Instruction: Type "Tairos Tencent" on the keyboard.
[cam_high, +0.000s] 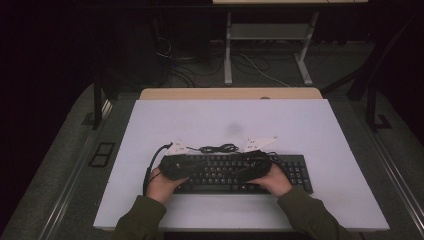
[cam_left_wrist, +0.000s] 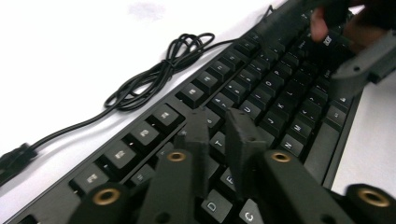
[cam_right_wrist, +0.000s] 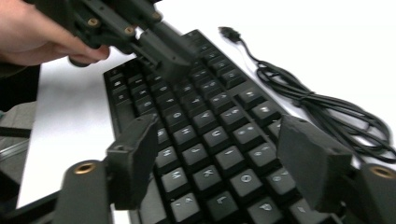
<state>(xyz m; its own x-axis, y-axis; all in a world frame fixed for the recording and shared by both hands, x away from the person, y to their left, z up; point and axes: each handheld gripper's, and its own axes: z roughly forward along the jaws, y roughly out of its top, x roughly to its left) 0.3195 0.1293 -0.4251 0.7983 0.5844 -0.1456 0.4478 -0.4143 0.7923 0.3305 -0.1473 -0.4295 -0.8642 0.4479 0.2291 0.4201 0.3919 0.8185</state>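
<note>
Our left gripper (cam_left_wrist: 218, 122) hovers over the black keyboard (cam_high: 235, 172) with jaws nearly together, nothing between them; our right gripper (cam_right_wrist: 217, 154) spreads wide above the keys.

The keyboard (cam_left_wrist: 261, 93) is black plastic, its keycaps smooth with a slight sheen; its cable (cam_left_wrist: 154, 74) looks like glossy rubber. The bench (cam_high: 300, 125) top is matt white. Each hand-held gripper (cam_right_wrist: 219, 163) is matt black plastic with brass-coloured metal rivets
</note>
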